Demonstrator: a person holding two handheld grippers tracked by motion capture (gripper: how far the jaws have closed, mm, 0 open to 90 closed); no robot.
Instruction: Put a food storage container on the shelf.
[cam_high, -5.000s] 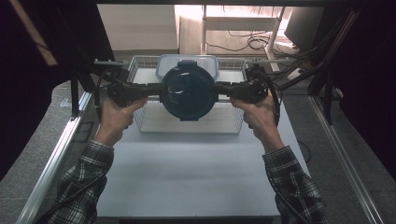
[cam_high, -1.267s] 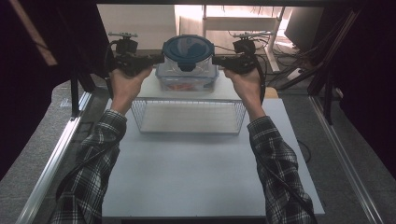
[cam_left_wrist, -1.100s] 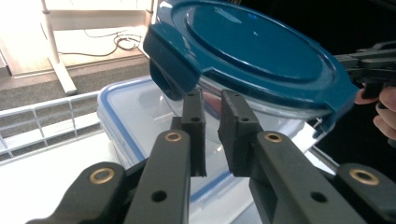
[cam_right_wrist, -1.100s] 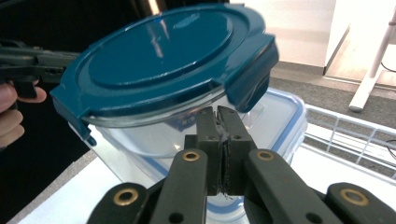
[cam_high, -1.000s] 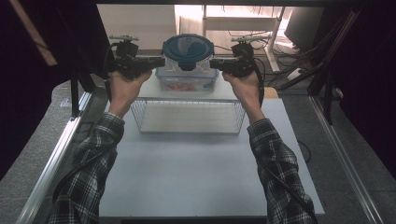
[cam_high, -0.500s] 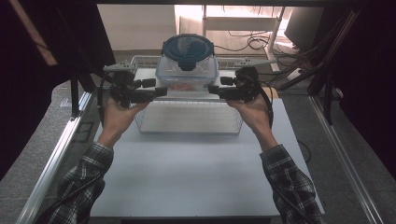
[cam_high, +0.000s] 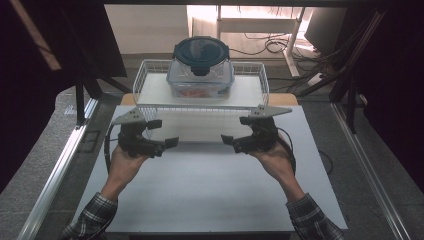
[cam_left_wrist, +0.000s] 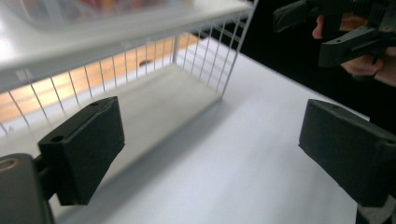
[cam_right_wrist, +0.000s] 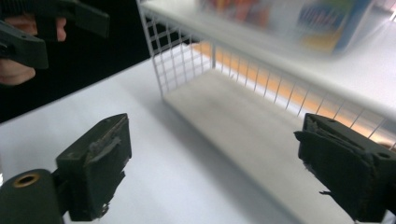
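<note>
A clear food container with a dark blue lid (cam_high: 201, 65) stands on the top shelf of a white wire rack (cam_high: 150, 92) at the far end of the table. Both grippers hover low over the white table (cam_high: 200, 195) in front of the rack, pointing at each other. My left gripper (cam_high: 164, 134) is open, its jaws have just been opening, and nothing is between them (cam_left_wrist: 210, 140). My right gripper (cam_high: 235, 131) is open too, jaws just opened, with nothing in the gap (cam_right_wrist: 210, 149). The container (cam_right_wrist: 289, 18) appears blurred above the rack's shelf (cam_right_wrist: 261, 56).
A wooden board (cam_high: 127, 98) lies under the rack. A metal rail (cam_high: 57, 165) runs along the table's left side, another on the right (cam_high: 370, 180). Dark frame posts (cam_high: 80, 100) stand at both sides. Cables (cam_high: 265, 45) lie on the floor behind.
Both grippers let go of the container, which stays on the rack's top shelf. The hands drew back toward the person and sank to just above the table, jaws now wide.
</note>
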